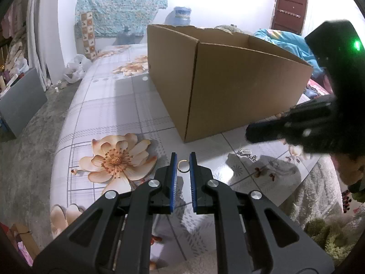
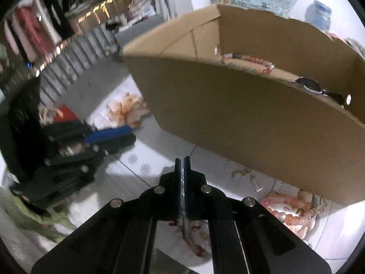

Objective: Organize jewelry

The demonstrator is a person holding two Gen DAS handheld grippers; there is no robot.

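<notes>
My left gripper (image 1: 183, 159) is shut on a small gold ring (image 1: 183, 166), which sits pinched between the blue pads just above the flowered table. The open cardboard box (image 1: 228, 80) stands right behind it. In the right wrist view the box (image 2: 251, 118) holds a pink bead bracelet (image 2: 248, 62) and a dark piece (image 2: 314, 86). My right gripper (image 2: 182, 159) is shut with nothing visible between its pads, low over the table in front of the box. A silver charm (image 2: 255, 182) and a small chain (image 2: 241, 173) lie to its right. The charm (image 1: 245, 151) lies below the right gripper (image 1: 249, 134).
The glossy flowered table (image 1: 114, 114) drops off at its left edge to a concrete floor (image 1: 27, 137). A fluffy cloth (image 1: 319, 194) covers the near right corner. Blue bedding (image 1: 285, 41) and a water jug (image 1: 181, 14) are behind the box. The left gripper (image 2: 132, 137) appears at the left.
</notes>
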